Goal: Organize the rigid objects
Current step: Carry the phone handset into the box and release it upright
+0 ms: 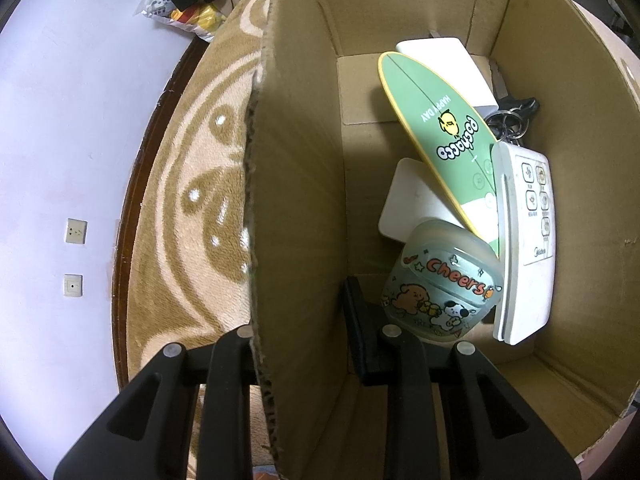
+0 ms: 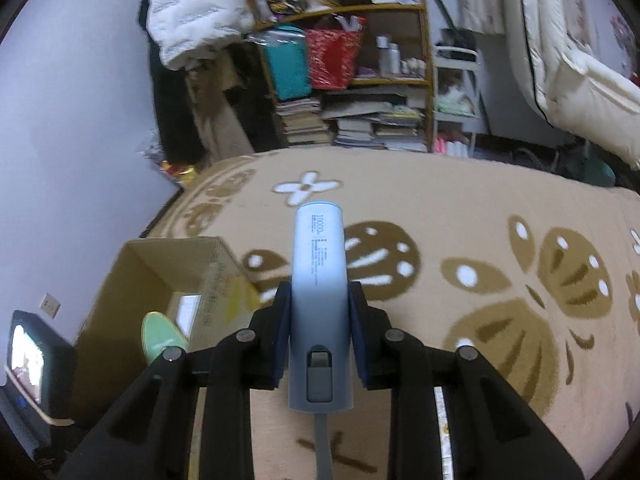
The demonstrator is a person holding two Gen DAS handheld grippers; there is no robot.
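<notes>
The left claw points steeply down and pinches the upright wall of the cardboard box, one finger outside over the patterned blanket, the other inside. In the box lie a green case, a white remote and a printed pouch. The right claw, tilted downward above the blanket, clamps a pale blue power bank between its blue pads, near the box's open top.

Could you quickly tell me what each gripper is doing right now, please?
Left gripper: shut on the cardboard box wall.
Right gripper: shut on the light blue power bank.
</notes>
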